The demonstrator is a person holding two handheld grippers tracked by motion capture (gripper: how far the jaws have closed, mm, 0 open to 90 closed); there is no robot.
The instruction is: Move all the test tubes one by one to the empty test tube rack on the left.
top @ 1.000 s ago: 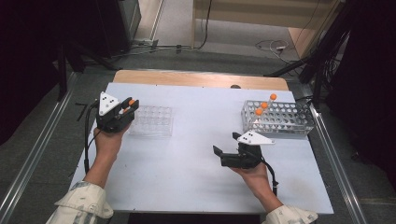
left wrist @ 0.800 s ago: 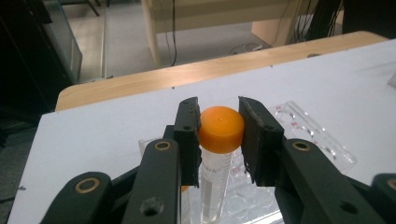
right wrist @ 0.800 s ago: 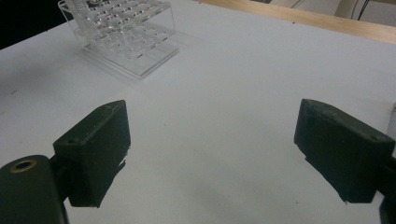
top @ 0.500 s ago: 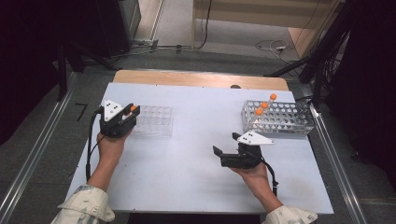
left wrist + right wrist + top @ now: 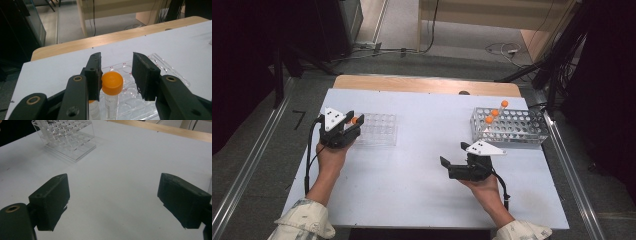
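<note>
Both grippers open; L gripper [image 5: 117, 75] w/ orange-capped tube [image 5: 111, 95] between.

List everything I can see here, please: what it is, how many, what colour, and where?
Table: one, white top, wooden far edge.
Clear rack: one, transparent, left side of table.
Orange-capped tube: one, clear body, standing in the clear rack between the left jaws.
Tube rack: one, transparent, right far side.
Tubes in it: three orange caps.
Left hand-held gripper: black, jaws just opening, right jaw clear of the cap.
Right hand-held gripper: black, open over bare table.
</note>
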